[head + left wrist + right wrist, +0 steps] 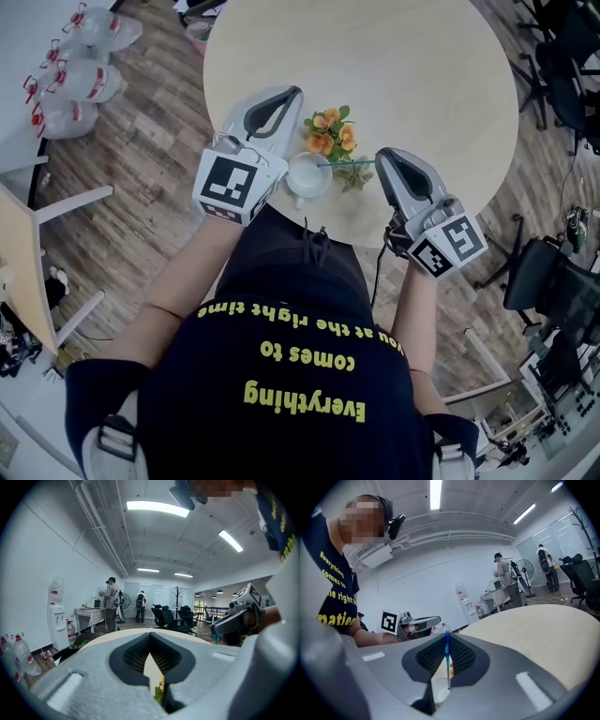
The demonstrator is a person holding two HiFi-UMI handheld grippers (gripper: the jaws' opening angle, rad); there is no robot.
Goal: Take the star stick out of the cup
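Note:
A thin blue star stick (347, 163) lies level over the round table (422, 75), and my right gripper (381, 153) is shut on its right end. Its left end reaches over the white cup (307, 176); the star itself does not show. In the right gripper view the stick (447, 660) stands upright between the jaws of the right gripper (446, 635), with the cup (439, 686) below it. My left gripper (296, 91) hovers left of the cup, shut and holding nothing. In the left gripper view the left gripper (150, 637) has its jaws together.
Orange flowers (330, 133) and a small green plant (354, 175) stand beside the cup. Water bottles (84, 80) lie on the floor at the left, office chairs (553, 56) at the right. Two people (111, 604) stand far off near a water dispenser (56, 616).

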